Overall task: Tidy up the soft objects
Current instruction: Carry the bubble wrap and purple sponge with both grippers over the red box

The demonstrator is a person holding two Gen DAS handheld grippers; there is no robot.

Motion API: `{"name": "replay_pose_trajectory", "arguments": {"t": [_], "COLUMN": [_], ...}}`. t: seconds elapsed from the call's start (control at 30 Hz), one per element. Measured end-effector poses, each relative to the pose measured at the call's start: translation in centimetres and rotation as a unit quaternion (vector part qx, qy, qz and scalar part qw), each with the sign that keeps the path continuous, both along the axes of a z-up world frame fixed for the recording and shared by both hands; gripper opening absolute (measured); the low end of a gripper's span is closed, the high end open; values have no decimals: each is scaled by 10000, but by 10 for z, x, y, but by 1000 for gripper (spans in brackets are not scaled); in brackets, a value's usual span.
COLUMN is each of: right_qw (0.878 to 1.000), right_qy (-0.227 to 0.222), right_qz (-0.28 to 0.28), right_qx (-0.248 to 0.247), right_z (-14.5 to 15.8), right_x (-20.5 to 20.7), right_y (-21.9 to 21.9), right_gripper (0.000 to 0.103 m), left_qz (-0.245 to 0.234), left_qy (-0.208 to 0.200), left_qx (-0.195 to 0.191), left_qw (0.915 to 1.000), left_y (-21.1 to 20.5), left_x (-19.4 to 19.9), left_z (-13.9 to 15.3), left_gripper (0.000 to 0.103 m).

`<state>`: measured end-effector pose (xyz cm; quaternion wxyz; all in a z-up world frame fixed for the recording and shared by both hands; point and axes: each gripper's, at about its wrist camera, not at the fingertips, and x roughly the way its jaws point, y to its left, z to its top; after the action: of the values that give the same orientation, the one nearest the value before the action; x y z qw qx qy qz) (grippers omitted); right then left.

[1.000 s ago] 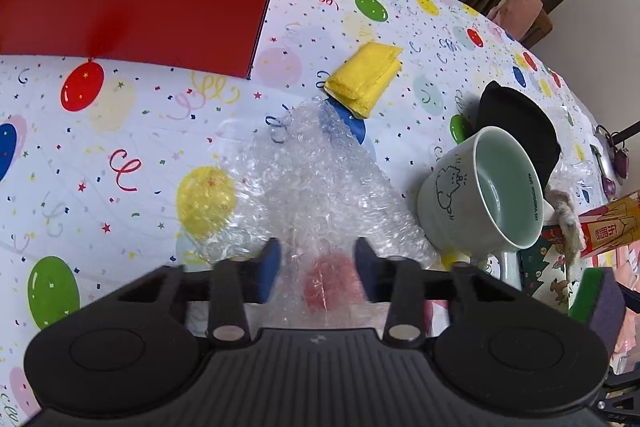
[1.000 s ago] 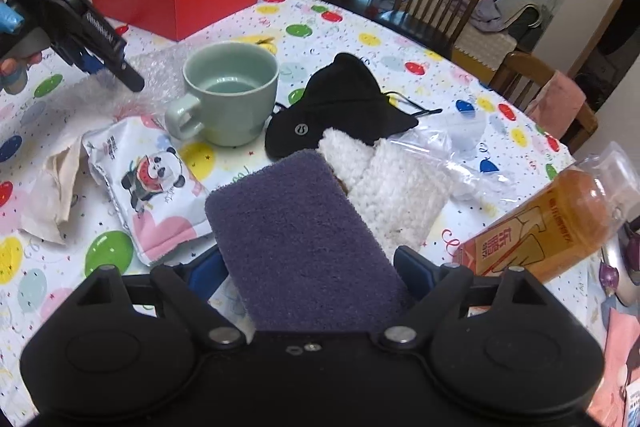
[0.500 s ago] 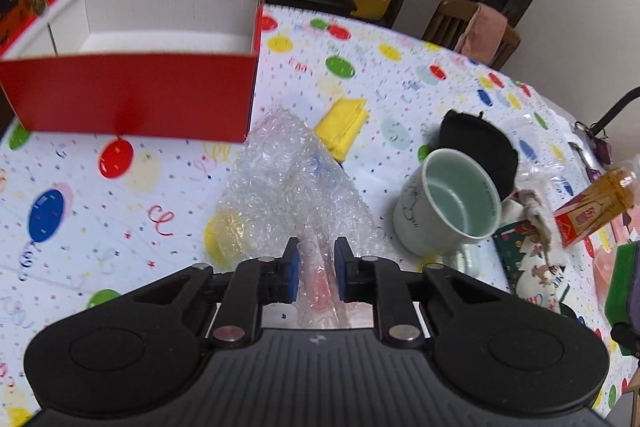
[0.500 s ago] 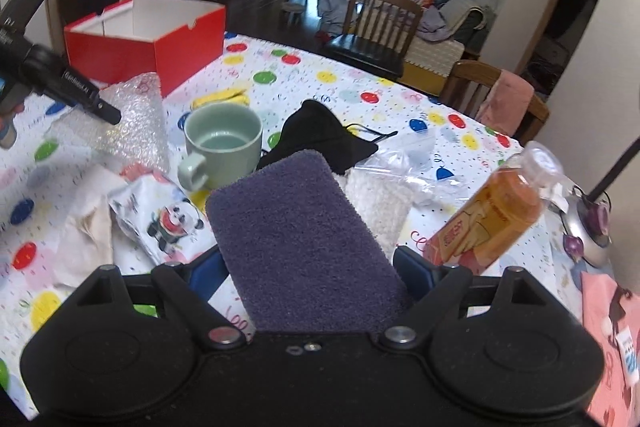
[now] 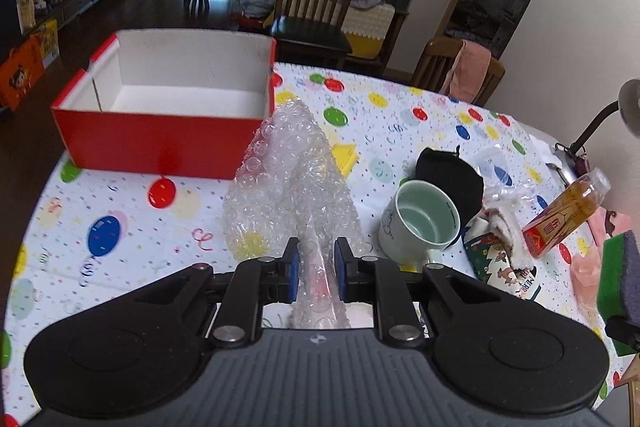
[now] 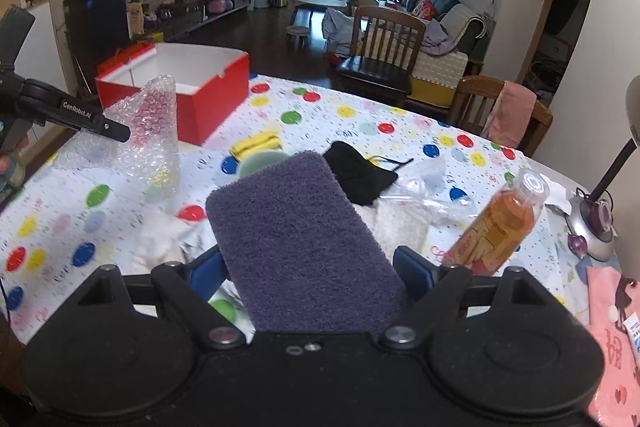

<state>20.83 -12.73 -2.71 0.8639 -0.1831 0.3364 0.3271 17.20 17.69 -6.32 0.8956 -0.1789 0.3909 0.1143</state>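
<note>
Jaws of left gripper (image 5: 316, 269) were pinched on crumpled clear bubble wrap (image 5: 292, 187), hanging above the tablecloth short of the open red cardboard box (image 5: 156, 143). Right gripper (image 6: 310, 269) was clamped wide across a purple-and-green scouring sponge (image 6: 296, 243). Best to carry both over the box rim before releasing, wrap's trailing end clear of the wall.

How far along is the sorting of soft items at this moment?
Nothing looks sorted yet: the red cardboard box shows only its bare white inside. In hand: the left tool pinches the clear bubble wrap sheet; the right tool holds the purple-and-green scrubbing sponge. Left on the table: the folded yellow cloth and the black fabric pouch.
</note>
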Motion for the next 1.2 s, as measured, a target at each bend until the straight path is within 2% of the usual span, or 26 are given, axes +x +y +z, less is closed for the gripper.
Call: {"name": "replay_pose_trajectory", "arguments": {"t": [0.23, 0.53, 0.93, 1.2], "right_qw": [9996, 9987, 9979, 9987], "right_qy": [69, 50, 220, 202], "right_qz": [57, 363, 378, 315], "right_qx": [263, 350, 475, 352], "right_z": [18, 38, 44, 38], "right_x": [-5, -4, 29, 54], "right_y": [26, 96, 209, 284], "right_gripper": [88, 88, 88, 88], "left_qz": [35, -91, -185, -252], "left_qy": [-100, -236, -209, -133], "left_qx": [136, 242, 356, 546], "left_qw": [9999, 9994, 9990, 9981], "left_y": [12, 52, 139, 194], "left_x": [-15, -12, 18, 48], "left_z": [24, 49, 66, 66], "left_gripper": [17, 17, 17, 18]}}
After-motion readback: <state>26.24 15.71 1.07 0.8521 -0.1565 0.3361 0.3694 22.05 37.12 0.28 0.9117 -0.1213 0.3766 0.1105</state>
